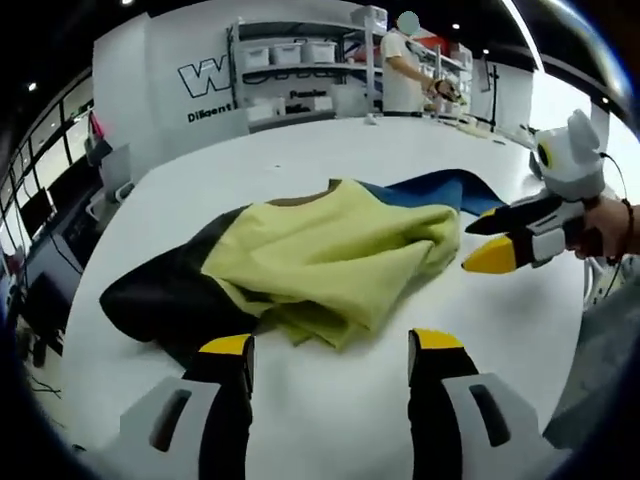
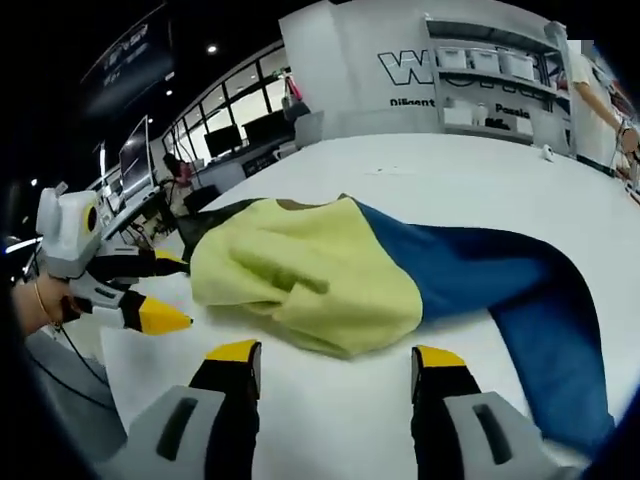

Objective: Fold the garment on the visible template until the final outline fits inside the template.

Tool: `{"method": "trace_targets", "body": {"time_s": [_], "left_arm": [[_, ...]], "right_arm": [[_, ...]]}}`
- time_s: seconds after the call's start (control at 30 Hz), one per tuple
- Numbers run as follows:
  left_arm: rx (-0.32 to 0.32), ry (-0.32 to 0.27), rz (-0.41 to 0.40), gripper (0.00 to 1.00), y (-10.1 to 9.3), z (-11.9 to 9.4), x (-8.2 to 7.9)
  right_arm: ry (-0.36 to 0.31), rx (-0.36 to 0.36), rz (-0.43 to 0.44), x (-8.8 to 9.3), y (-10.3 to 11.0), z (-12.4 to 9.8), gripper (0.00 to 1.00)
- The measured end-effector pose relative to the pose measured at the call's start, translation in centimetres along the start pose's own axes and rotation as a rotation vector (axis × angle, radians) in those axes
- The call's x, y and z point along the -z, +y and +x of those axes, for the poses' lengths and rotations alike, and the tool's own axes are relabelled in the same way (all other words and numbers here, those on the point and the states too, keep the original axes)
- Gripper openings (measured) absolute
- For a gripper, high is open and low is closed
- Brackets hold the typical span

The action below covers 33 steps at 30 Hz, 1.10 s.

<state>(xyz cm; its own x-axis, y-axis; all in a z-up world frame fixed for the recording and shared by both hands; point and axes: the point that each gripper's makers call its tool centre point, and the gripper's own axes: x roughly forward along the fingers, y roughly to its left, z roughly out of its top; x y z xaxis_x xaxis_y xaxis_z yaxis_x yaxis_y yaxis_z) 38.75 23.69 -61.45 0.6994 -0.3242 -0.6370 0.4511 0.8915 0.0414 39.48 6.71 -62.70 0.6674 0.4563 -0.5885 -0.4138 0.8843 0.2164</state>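
Left gripper view: the crumpled yellow, blue and black cloth garment (image 1: 330,255) lies mid-frame on the white surface (image 1: 330,420); both tools, left (image 1: 330,350) and right (image 2: 335,355), spread apart, hold nothing.

A wide white surface (image 1: 330,140) runs toward a white wall (image 1: 170,90) bearing large dark lettering (image 1: 203,76). Beside the lettering stands a metal shelf (image 1: 300,70) stacked with pale bins (image 1: 285,53) — a person (image 1: 403,72) in a light top works just to its right. In the right gripper view, tall windows (image 2: 215,110) line the far side, with desks and monitors (image 2: 135,160) below. The ceiling (image 2: 110,50) is dark — small round spotlights (image 2: 211,48) dot it.
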Motion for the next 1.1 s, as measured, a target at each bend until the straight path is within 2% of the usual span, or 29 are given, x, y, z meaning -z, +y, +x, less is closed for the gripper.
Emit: {"method": "trace_targets", "body": {"time_s": [0.07, 0.2, 0.33, 0.43, 0.47, 0.5, 0.7, 0.8, 0.87, 1.1], "left_arm": [[0.008, 0.004, -0.012, 0.46, -0.2, 0.4, 0.0], [0.027, 0.018, 0.018, 0.46, -0.7, 1.0, 0.0], [0.038, 0.018, 0.032, 0.38, -1.1, 1.5, -0.1], [0.02, 0.037, 0.05, 0.33, -1.0, 2.2, 0.2], [0.019, 0.032, 0.048, 0.29, -1.0, 2.3, 0.1], [0.024, 0.012, 0.046, 0.25, -1.1, 2.4, -0.2], [0.024, 0.018, 0.047, 0.18, -1.0, 3.1, -0.4], [0.026, 0.015, 0.037, 0.06, -1.0, 2.9, -0.6], [0.027, 0.003, 0.047, 0.03, -0.9, 2.5, -1.1], [0.024, -0.035, 0.039, 0.02, -0.1, 1.4, -2.6]], "right_arm": [[-0.001, 0.006, 0.001, 0.1, 0.1, 0.3, 0.5], [-0.012, 0.009, -0.006, 0.1, 0.5, 0.7, 0.43], [-0.018, 0.01, -0.02, -0.1, 0.6, 1.3, 0.38], [-0.022, 0.008, -0.029, -0.2, 0.6, 1.7, 0.33], [-0.019, 0.009, -0.025, -0.2, 0.6, 1.7, 0.31], [-0.022, 0.018, -0.038, -0.3, 0.3, 1.8, 0.28], [-0.016, 0.025, -0.058, -0.2, 0.3, 2.1, 0.12], [-0.016, 0.035, -0.084, -0.3, 0.2, 2.0, 0.0], [-0.021, 0.029, -0.098, -0.7, 0.3, 1.7, 0.0], [-0.062, 0.009, -0.133, -2.3, 0.8, 0.2, 0.0]]}}
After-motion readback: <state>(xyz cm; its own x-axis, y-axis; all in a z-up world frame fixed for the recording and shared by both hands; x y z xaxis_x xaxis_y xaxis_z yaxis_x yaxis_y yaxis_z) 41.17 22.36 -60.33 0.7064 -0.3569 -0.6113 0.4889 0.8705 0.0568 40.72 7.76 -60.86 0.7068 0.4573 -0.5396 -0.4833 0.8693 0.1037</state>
